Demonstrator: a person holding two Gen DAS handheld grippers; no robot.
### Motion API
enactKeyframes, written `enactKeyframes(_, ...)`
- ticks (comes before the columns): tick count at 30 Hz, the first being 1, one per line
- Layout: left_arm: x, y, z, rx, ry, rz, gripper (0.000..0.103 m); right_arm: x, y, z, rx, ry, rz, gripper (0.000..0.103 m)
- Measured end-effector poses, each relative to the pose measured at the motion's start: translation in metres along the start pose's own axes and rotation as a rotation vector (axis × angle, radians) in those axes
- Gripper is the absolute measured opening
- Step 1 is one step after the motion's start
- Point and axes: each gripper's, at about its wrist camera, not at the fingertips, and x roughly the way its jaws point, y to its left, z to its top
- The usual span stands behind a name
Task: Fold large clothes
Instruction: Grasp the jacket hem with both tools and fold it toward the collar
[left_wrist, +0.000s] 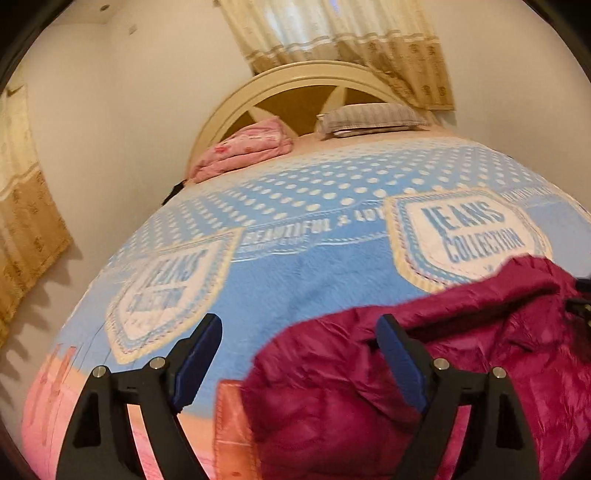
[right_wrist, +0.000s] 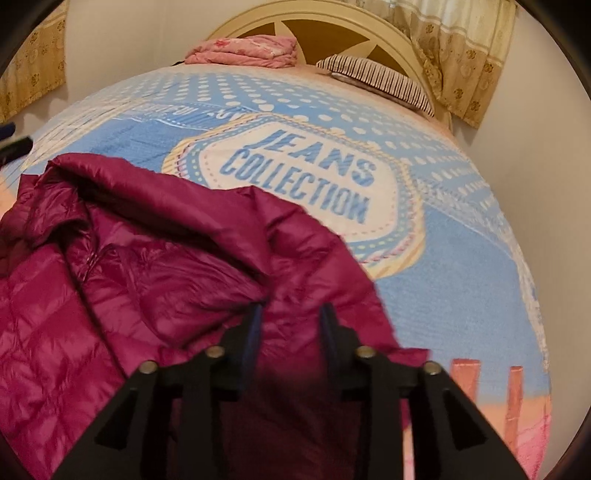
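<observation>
On the near part of the bed, your magenta puffer jacket lies crumpled and partly doubled over on the blue bedspread, one quilted panel facing up and its edge reaching toward the "JEANS COLLECTION" badge. Your right gripper sits over the jacket's near edge with its jaws part-way apart; fabric shows between them, but you cannot tell whether the pads press on it. Your left gripper is spread wide, one finger over bare bedspread, the other over the jacket, pinching nothing. At the headboard lie a folded pink blanket and a striped pillow.
</observation>
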Motion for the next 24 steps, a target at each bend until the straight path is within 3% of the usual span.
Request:
enactKeyframes(3, 0.018, 0.009, 0.012, -0.050, 0.022, 0.077, 0.086, -0.015, -0.021, 0.002, 0.064, -0.017, -0.020, 0.049)
enactKeyframes(6, 0.038, 0.012, 0.028, -0.122, 0.066, 0.083, 0.086, -0.026, -0.038, 0.020, 0.164, -0.056, -0.051, 0.053)
enactKeyframes(9, 0.052, 0.000, 0.046, -0.184, 0.108, 0.033, 0.086, -0.024, -0.032, 0.052, 0.225, -0.076, 0.006, 0.059)
enactKeyframes(12, 0.058, -0.028, 0.051, -0.117, 0.112, 0.005, 0.086, -0.010, -0.020, 0.079, 0.333, -0.061, 0.108, 0.074)
enactKeyframes(18, 0.072, -0.065, 0.004, -0.001, 0.169, 0.026, 0.086, 0.028, 0.024, 0.081, 0.321, -0.002, 0.127, 0.072)
enactKeyframes(24, 0.083, -0.067, -0.021, -0.022, 0.220, 0.010, 0.086, 0.045, 0.033, 0.049, 0.317, 0.038, 0.120, 0.072)
